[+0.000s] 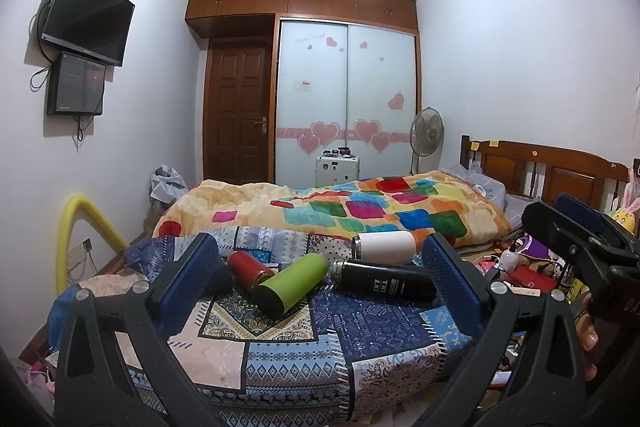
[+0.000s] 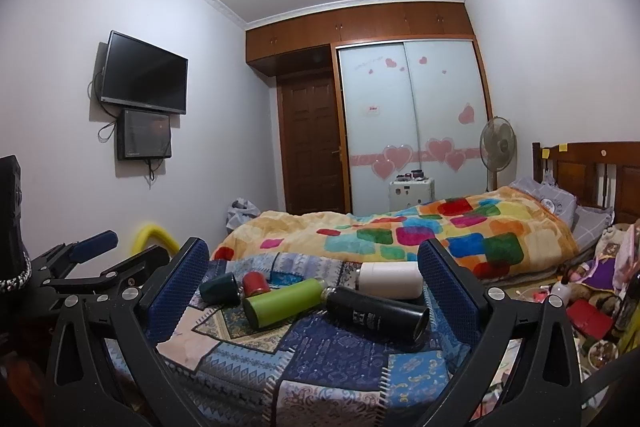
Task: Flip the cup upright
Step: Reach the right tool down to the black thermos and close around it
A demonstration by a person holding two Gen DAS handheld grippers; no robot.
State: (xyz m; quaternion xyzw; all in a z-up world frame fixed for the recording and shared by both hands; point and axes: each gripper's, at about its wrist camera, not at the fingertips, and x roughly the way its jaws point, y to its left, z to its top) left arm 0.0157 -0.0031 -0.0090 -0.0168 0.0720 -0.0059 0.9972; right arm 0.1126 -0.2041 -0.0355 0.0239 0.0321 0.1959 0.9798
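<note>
Several cups lie on their sides on a blue patchwork cloth [image 1: 360, 331]: a red cup [image 1: 249, 268], a green cup [image 1: 290, 285], a black cup [image 1: 386, 281] and a white cup [image 1: 386, 247]. The right wrist view shows them too: dark green cup [image 2: 219, 288], red [image 2: 254, 283], green [image 2: 280, 301], black [image 2: 376, 313], white [image 2: 392, 279]. My left gripper [image 1: 320, 279] is open and empty, its fingers either side of the cups, short of them. My right gripper [image 2: 314, 291] is open and empty, also short of them.
A bed with a colourful blanket [image 1: 340, 211] lies behind the cloth. Clutter and toys [image 2: 588, 311] sit at the right. A yellow tube [image 1: 76, 227] stands at the left. The right gripper [image 1: 580, 239] shows in the left wrist view; the left gripper [image 2: 92, 259] shows in the right wrist view.
</note>
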